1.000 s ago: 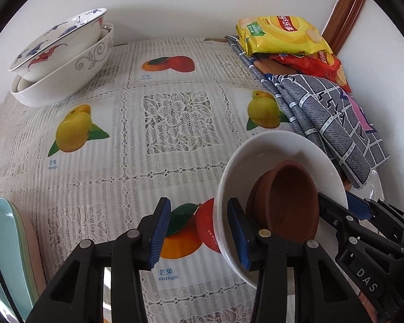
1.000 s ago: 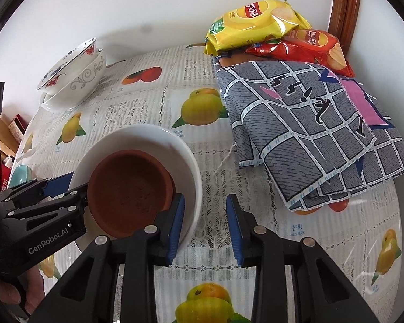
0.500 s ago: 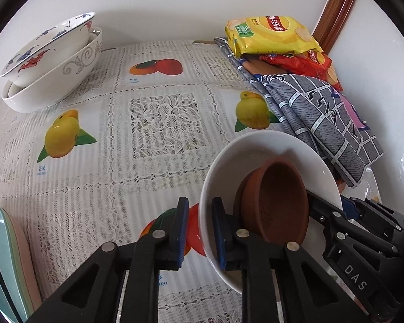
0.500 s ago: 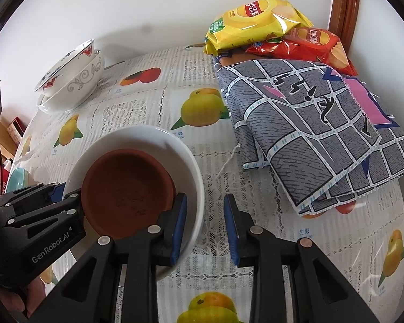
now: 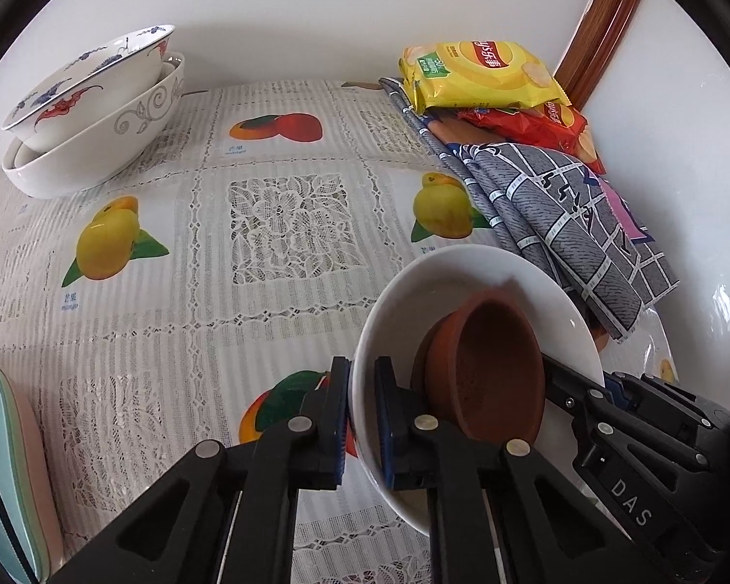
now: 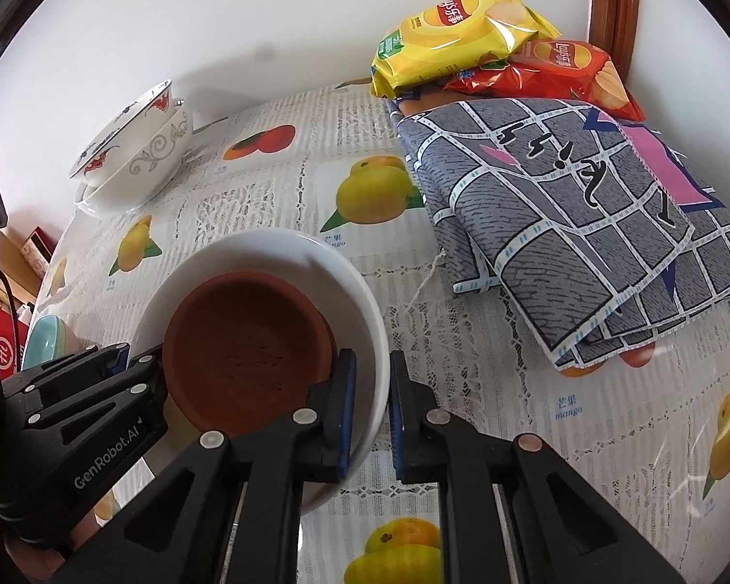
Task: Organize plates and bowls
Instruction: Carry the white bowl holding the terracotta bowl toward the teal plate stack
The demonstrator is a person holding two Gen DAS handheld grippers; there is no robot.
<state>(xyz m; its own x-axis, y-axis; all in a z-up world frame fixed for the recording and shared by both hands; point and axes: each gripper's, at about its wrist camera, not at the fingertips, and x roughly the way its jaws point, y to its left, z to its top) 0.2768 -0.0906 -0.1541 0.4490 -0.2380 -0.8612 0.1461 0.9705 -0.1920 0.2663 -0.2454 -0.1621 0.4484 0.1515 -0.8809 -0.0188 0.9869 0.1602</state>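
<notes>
Fingers of both grippers clamp the white bowl (image 5: 486, 272) rim, right closing; only left view shows stacked plates (image 5: 5, 462).

Both wrist cams look steeply down, close; both share white bowl (image 5: 467, 272) (image 6: 267, 253), opposite rims.

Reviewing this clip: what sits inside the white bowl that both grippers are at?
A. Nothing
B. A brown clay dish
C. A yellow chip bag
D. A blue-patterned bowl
B: in the right wrist view a brown clay dish rests inside the white bowl.
</notes>
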